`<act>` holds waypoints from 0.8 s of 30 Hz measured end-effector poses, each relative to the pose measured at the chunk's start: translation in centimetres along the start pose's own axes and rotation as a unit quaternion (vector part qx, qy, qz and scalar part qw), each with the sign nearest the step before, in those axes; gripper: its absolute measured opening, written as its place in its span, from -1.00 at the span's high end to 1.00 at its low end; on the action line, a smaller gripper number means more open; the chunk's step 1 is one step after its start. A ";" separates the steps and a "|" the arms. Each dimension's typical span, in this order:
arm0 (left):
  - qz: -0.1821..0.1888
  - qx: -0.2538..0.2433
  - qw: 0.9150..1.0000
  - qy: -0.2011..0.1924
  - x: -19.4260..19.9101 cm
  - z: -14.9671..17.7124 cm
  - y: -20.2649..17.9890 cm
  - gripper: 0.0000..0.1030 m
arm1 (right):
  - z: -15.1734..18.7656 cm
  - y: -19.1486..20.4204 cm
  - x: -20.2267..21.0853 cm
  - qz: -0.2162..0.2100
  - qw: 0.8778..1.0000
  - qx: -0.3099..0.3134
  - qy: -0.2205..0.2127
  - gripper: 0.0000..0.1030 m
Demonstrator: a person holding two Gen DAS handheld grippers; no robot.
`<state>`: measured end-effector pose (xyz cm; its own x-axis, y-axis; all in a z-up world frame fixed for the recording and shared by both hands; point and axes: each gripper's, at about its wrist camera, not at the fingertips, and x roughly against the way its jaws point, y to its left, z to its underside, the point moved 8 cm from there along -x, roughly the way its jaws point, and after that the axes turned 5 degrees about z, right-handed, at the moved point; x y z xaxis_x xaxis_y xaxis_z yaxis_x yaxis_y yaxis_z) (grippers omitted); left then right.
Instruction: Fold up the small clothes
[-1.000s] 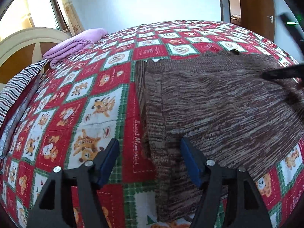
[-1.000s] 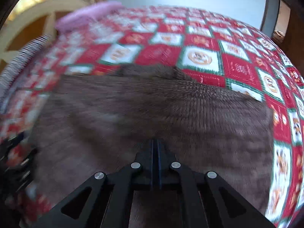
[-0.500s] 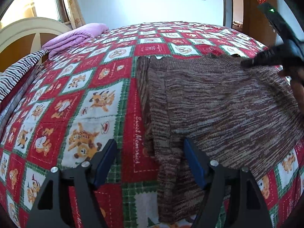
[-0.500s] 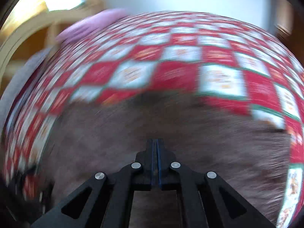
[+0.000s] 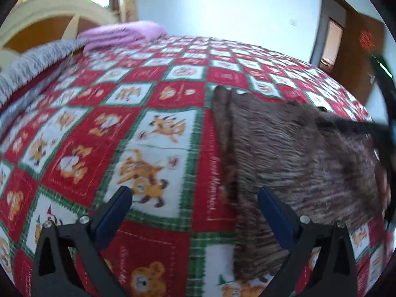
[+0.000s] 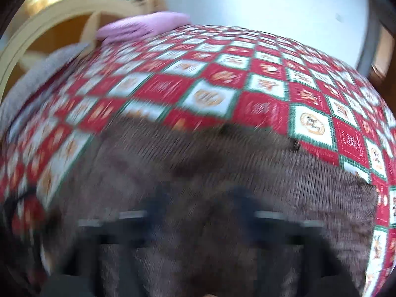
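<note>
Left tongs (image 5: 193, 208) gape wide over the brown knit sweater's (image 5: 297, 153) left edge, long axis running near-to-far; right tongs (image 6: 198, 222) too blurred to tell.

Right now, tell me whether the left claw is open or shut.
Open. The left claw has its blue pads spread wide, bare quilt between them, above the brown sweater's edge.
</note>
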<state>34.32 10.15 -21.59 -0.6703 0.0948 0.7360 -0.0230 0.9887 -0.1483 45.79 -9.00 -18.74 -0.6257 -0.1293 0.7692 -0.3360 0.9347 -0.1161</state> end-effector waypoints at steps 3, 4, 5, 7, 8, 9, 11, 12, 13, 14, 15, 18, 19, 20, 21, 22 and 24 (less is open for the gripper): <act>0.001 0.007 1.000 0.016 -0.7 -0.6 0.6 -1.00 | 2.0 1.5 2.5 -0.007 0.999 0.031 -0.023 -0.63; -0.013 -0.005 1.000 0.012 -0.7 -1.1 0.9 -1.00 | 2.4 2.1 3.1 -0.014 0.999 0.034 -0.029 -0.63; -0.023 -0.016 1.000 0.008 -0.7 -1.6 0.9 -1.00 | 2.6 2.4 3.5 -0.020 0.999 0.035 -0.033 -0.63; -0.051 -0.048 0.997 -0.010 -0.6 -2.8 0.9 -1.00 | 3.3 3.6 4.5 -0.022 0.998 0.047 -0.043 -0.63; -0.062 -0.060 0.996 -0.014 -0.7 -3.4 0.9 -1.00 | 3.5 4.4 4.7 -0.021 0.997 0.056 -0.047 -0.63; -0.072 -0.074 0.995 -0.019 -0.9 -4.1 0.8 -1.00 | 3.9 5.3 5.1 -0.019 0.996 0.071 -0.052 -0.63; -0.080 -0.085 0.993 -0.023 -1.2 -5.2 1.1 -1.00 | 4.5 7.2 5.7 -0.013 0.993 0.102 -0.062 -0.63; -0.082 -0.088 0.992 -0.025 -1.4 -5.7 1.1 -1.00 | 4.8 8.4 5.9 -0.009 0.990 0.124 -0.065 -0.63; -0.086 -0.093 0.992 -0.027 -1.6 -6.2 1.0 -1.00 | 5.1 9.2 6.1 -0.005 0.988 0.138 -0.067 -0.63; -0.090 -0.098 0.991 -0.028 -1.8 -6.6 0.8 -1.00 | 5.4 10.0 6.2 0.000 0.986 0.153 -0.069 -0.63; -0.093 -0.102 0.990 -0.027 -2.0 -6.9 0.7 -1.00 | 5.8 10.9 6.3 0.005 0.983 0.170 -0.072 -0.63; -0.091 -0.110 0.989 -0.029 -2.7 -7.7 0.2 -1.00 | 6.8 13.2 6.1 0.016 0.974 0.213 -0.080 -0.63; -0.090 -0.112 0.989 -0.029 -2.9 -7.9 0.0 -1.00 | 7.1 13.8 6.0 0.021 0.971 0.224 -0.083 -0.63; -0.091 -0.114 0.989 -0.028 -3.1 -8.0 -0.3 -1.00 | 7.4 14.3 5.9 0.026 0.969 0.232 -0.084 -0.63; -0.093 -0.116 0.989 -0.027 -3.3 -8.1 -0.5 -1.00 | 7.6 14.7 5.8 0.031 0.967 0.239 -0.086 -0.63; -0.093 -0.117 0.988 -0.026 -3.6 -8.3 -0.7 -1.00 | 7.7 15.1 5.6 0.036 0.965 0.244 -0.088 -0.63; -0.088 -0.118 0.989 -0.025 -4.0 -8.4 -1.0 -1.00 | 7.8 15.7 5.2 0.042 0.963 0.250 -0.088 -0.63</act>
<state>43.25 9.80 -18.80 -0.7073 -0.0803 0.7023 0.0277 0.9896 0.1411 31.77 2.41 -21.45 -0.7602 -0.1548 0.6310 -0.5488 0.6729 -0.4960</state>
